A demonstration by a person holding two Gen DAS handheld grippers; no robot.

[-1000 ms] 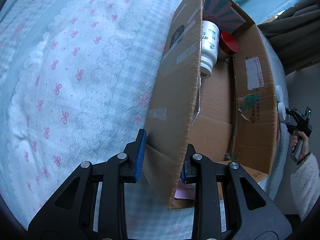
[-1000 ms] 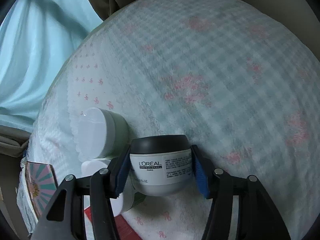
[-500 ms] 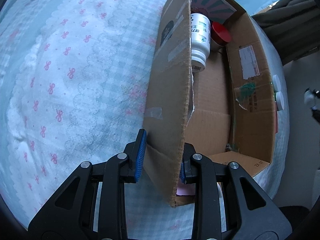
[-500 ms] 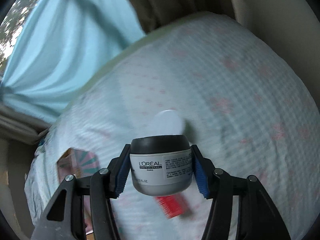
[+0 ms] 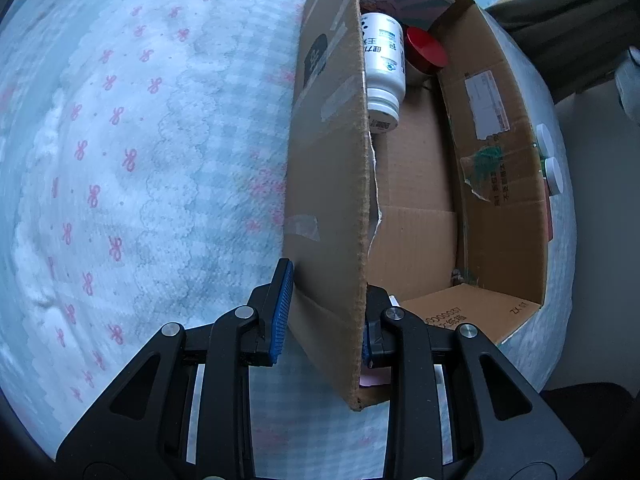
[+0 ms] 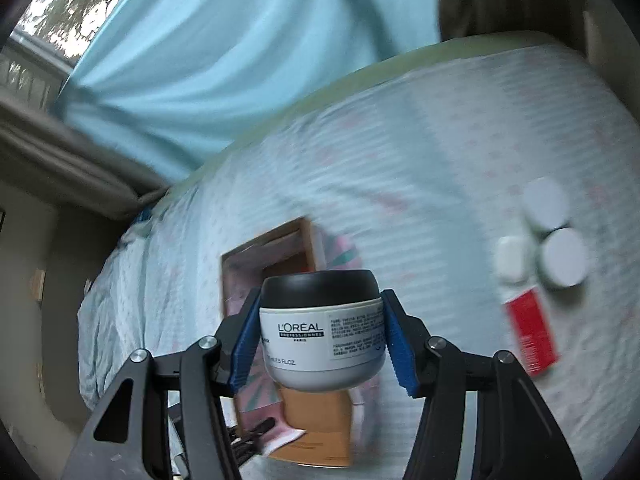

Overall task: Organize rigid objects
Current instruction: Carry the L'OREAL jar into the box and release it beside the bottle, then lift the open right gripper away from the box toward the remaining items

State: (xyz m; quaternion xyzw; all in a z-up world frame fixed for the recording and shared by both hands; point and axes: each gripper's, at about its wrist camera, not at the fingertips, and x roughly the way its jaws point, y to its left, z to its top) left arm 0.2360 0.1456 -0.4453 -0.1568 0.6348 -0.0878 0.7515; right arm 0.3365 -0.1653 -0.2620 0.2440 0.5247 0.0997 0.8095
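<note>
Both grippers are looking identical: the left gripper point(image 5: 324, 312) and right gripper point(image 6: 320, 340) are sporting matte black plastic arms with triangular cutouts, round silver screws at the joints, and ribbed blue pads point(image 6: 398, 354) lining the fingers. Nothing else of the person is showing clearly in either wrist view.

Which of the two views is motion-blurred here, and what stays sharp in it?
Right wrist view: bedspread, two white lids and red box smear with motion; the held L'Oreal jar and right gripper stay sharp. Left wrist view: mostly crisp, cardboard box edges clear, fisheye bending throughout.
</note>
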